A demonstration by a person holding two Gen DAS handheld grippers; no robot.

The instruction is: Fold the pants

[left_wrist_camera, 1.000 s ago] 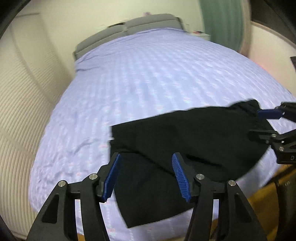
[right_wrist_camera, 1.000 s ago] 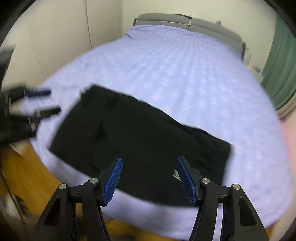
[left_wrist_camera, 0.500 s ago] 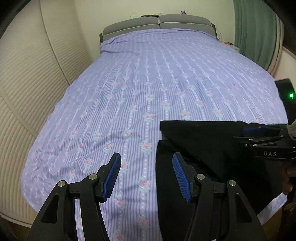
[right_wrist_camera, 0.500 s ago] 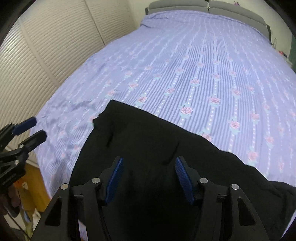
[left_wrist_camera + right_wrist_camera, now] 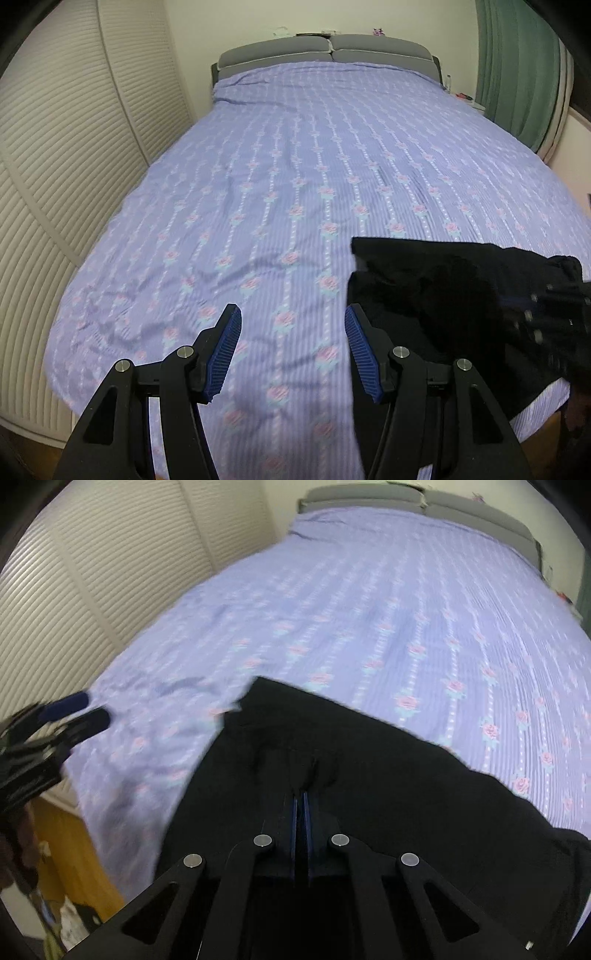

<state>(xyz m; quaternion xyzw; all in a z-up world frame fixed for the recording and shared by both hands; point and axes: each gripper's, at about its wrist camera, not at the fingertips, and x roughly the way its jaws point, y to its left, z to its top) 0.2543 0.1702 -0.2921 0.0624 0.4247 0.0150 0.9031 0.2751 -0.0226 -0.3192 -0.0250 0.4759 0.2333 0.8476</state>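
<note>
The black pants [image 5: 369,775] lie on the near part of the bed [image 5: 314,155], on its lilac rose-striped bedspread [image 5: 406,602], with their lower edge hanging past the foot of the mattress. The right gripper [image 5: 300,801] sits over the pants with its jaws pressed together, pinching a small fold of the black fabric between the blue pads. The left gripper [image 5: 291,347] hovers above the bedspread just beside the left edge of the pants, its jaws spread wide with nothing between them. In the left wrist view the right gripper [image 5: 546,314] appears blurred over the cloth. A grey headboard [image 5: 325,48] stands at the far end, louvred wardrobe doors [image 5: 74,129] on the left and a green curtain [image 5: 517,62] on the right.
</note>
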